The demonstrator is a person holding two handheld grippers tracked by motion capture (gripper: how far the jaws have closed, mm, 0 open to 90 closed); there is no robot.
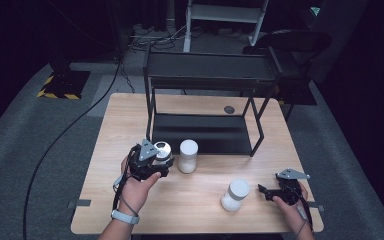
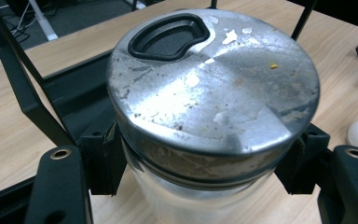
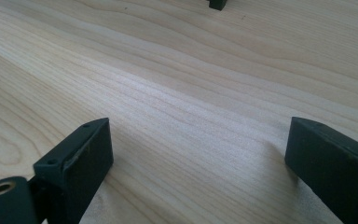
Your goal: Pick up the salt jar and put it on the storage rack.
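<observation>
My left gripper (image 1: 160, 162) is shut on a clear jar with a scuffed metal lid (image 2: 214, 88), its jaws pressing the glass just under the lid; the jar (image 1: 162, 151) hangs a little above the wooden table (image 1: 130, 120), in front of the rack's left leg. In the left gripper view the black pads (image 2: 105, 156) clamp both sides of the jar. A white jar (image 1: 188, 156) stands just right of it. Another white jar (image 1: 235, 195) stands near the front right. My right gripper (image 1: 264, 192) rests low on the table to the right of that jar, open, with bare wood between its jaws (image 3: 200, 154).
A black two-level metal rack (image 1: 207, 75) stands on the back half of the table, its lower shelf (image 1: 200, 132) bare. A small dark disc (image 1: 229, 109) lies behind it. A black cable (image 1: 65, 135) runs over the grey floor at the left.
</observation>
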